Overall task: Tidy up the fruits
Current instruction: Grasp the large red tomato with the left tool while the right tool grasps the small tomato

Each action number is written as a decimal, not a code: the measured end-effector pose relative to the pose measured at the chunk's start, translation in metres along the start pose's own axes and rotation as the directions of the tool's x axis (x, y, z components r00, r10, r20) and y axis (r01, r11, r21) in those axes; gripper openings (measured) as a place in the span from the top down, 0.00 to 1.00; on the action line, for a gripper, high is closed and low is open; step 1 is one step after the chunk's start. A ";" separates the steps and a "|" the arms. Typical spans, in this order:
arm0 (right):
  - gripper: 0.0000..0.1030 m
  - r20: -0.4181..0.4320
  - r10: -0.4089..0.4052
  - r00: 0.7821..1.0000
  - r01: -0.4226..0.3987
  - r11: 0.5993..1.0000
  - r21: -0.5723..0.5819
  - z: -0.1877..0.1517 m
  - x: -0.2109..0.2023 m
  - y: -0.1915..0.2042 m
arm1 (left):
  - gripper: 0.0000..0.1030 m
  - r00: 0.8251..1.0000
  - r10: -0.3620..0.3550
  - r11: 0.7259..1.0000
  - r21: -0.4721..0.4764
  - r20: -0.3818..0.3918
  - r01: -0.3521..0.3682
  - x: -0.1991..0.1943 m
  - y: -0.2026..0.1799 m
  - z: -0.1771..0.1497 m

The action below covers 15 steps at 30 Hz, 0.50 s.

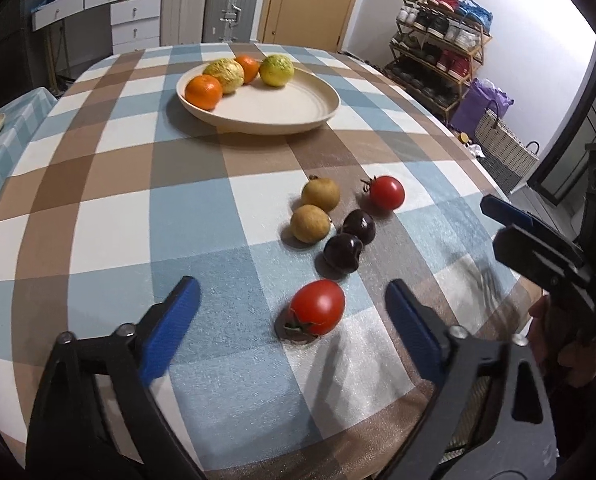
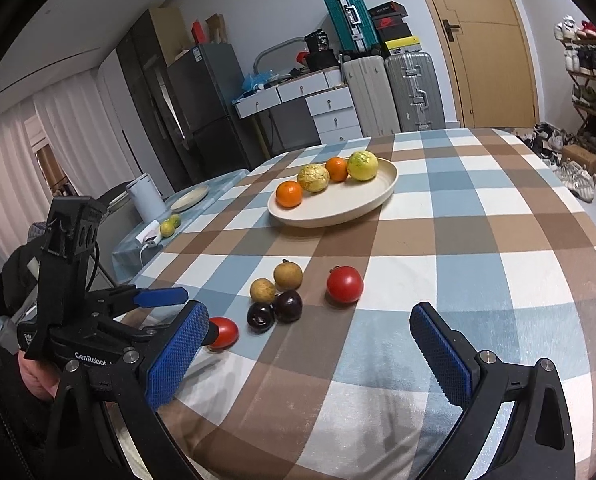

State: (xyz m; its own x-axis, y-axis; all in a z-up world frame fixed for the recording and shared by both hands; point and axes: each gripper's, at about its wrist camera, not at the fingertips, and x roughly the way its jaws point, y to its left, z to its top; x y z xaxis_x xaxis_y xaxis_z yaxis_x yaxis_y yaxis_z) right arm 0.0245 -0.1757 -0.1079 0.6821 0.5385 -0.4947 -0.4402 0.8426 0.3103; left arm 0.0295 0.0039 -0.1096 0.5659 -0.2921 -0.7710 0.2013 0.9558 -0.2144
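Hovering over the checked tablecloth (image 1: 97, 184), my left gripper (image 1: 291, 308) stands with its blue pads spread wide and nothing in its hold; the near tomato (image 1: 318, 307) lies on the cloth between the two fingers, closer to the right-hand pad but clear of both. Seen from the right wrist, that same tomato (image 2: 222, 332) peeks out just behind my right gripper's left pad, with the left gripper's fingers (image 2: 159, 297) reaching in above it from the left edge.

My right gripper (image 2: 310, 330) is likewise spread wide and grips nothing, with bare cloth between its pads. Just beyond its tips sit the loose fruits: two dark plums (image 2: 275, 310) side by side, two tan longans (image 2: 275, 282) right behind them, and a second tomato (image 2: 344, 284) a little apart to the right. In the left wrist view this cluster lies ahead of the left gripper and slightly right: plums (image 1: 350, 240), longans (image 1: 314, 208), far tomato (image 1: 386, 193).

Farther back on the table rests the cream plate (image 1: 289, 108), carrying two oranges (image 1: 203, 92) and two yellow-green citrus fruits (image 1: 275, 70) along its far rim; the near half of the plate is bare. A hand (image 2: 37, 376) grips the left tool's handle at the frame's lower left.
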 end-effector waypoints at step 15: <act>0.00 -0.016 0.008 1.000 -0.008 0.999 0.031 -0.002 0.008 -0.008 | 0.75 0.993 -0.095 0.995 0.011 -0.071 0.096 0.010 -0.002 -0.002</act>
State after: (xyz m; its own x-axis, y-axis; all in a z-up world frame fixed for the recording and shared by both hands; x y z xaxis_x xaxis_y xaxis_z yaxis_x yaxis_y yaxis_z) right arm 0.0324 -0.1784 -0.1162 0.6692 0.5452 -0.5049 -0.4270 0.8383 0.3392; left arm 0.0332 -0.0013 -0.1184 0.4863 -0.3786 -0.7875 0.2637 0.9228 -0.2808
